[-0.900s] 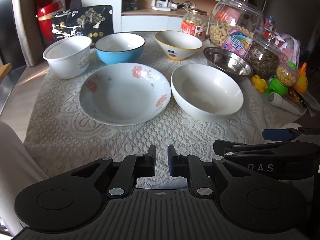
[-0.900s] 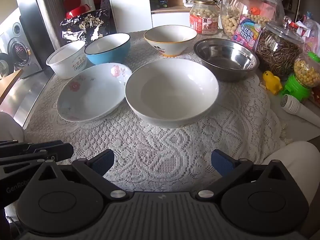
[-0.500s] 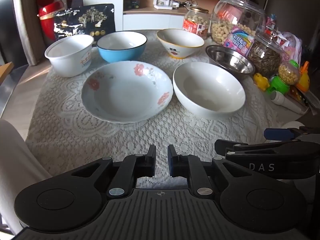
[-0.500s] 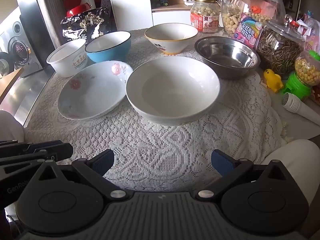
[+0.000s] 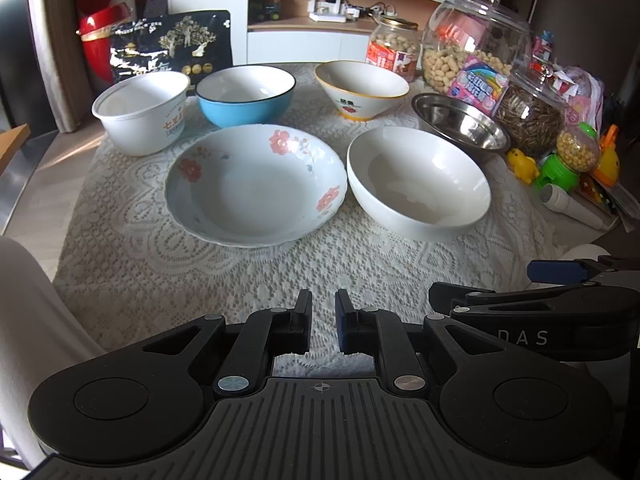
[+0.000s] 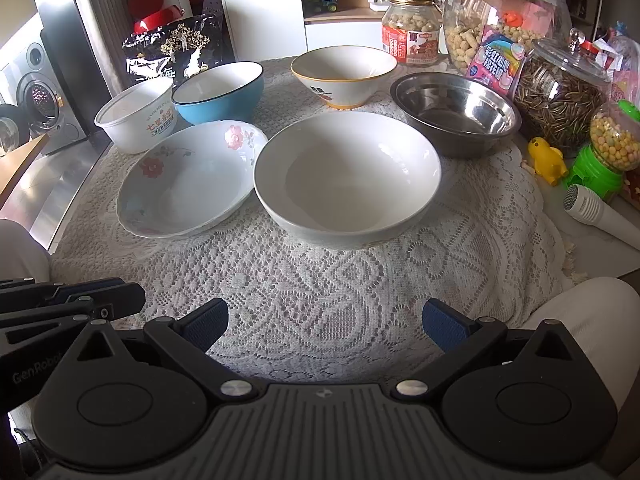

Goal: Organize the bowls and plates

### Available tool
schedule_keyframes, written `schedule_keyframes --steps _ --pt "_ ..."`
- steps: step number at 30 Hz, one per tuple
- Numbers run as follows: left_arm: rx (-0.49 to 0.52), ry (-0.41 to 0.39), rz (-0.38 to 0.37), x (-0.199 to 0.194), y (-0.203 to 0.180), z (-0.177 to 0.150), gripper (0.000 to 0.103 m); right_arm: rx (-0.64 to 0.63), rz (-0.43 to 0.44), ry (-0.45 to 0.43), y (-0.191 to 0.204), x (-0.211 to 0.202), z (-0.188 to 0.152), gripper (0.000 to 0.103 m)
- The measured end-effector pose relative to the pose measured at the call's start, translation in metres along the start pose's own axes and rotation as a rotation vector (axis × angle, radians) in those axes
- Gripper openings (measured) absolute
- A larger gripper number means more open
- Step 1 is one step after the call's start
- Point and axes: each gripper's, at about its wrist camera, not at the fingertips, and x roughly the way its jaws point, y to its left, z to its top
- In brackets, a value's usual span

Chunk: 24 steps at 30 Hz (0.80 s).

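Observation:
A flowered plate (image 5: 256, 184) (image 6: 188, 178) and a plain white bowl (image 5: 418, 182) (image 6: 347, 176) sit side by side on the lace cloth (image 6: 340, 300). Behind them stand a white tub bowl (image 5: 140, 116) (image 6: 134, 114), a blue bowl (image 5: 246, 94) (image 6: 219, 90), a yellow-rimmed bowl (image 5: 360, 88) (image 6: 344, 74) and a steel bowl (image 5: 460, 122) (image 6: 456, 112). My left gripper (image 5: 323, 320) is shut and empty, near the front edge. My right gripper (image 6: 324, 320) is open and empty, in front of the white bowl.
Glass jars of nuts (image 6: 504, 12) and seeds (image 6: 560, 96), a smaller jar (image 6: 410, 40), a green candy dispenser (image 6: 604, 148), a yellow duck toy (image 6: 546, 156) and a white microphone (image 6: 600, 216) crowd the right side. A dark bag (image 5: 172, 46) stands at the back left.
Both grippers have drifted slightly, so the bowls sit a little lower in the left view and higher in the right. Jaws are unchanged.

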Motion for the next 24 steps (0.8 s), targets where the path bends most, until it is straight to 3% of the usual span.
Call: schedule_keyframes --steps 24 --pt "0.003 -0.016 -0.004 -0.0049 -0.0014 0.0004 0.015 0.003 0.007 0.0 0.0008 -0.0025 -0.0001 0.103"
